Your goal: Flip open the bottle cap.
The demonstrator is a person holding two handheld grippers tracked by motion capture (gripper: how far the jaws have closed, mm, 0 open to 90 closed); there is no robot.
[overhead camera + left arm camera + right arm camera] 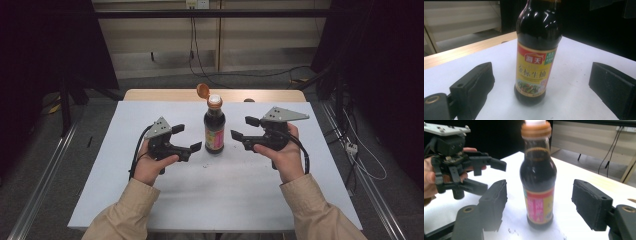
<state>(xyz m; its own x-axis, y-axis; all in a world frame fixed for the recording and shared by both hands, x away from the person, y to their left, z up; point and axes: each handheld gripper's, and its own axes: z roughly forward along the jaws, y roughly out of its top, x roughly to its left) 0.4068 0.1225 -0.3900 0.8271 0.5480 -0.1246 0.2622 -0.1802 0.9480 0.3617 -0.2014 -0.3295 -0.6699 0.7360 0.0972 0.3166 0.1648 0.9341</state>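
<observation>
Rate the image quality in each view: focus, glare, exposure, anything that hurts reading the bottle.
High view: evenly lit table, dark surroundings, bottle small but sharp. Left gripper view: label readable, bright glare streaks on the bottle's shoulder, near jaws slightly soft. Right gripper view: softest overall, label blurred, white cap top overexposed, left gripper somewhat blurred.

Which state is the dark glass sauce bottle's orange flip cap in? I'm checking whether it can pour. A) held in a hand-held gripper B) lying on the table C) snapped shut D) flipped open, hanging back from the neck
D: the orange flip cap stands tilted back behind the dark glass sauce bottle, whose pale spout is exposed.
</observation>
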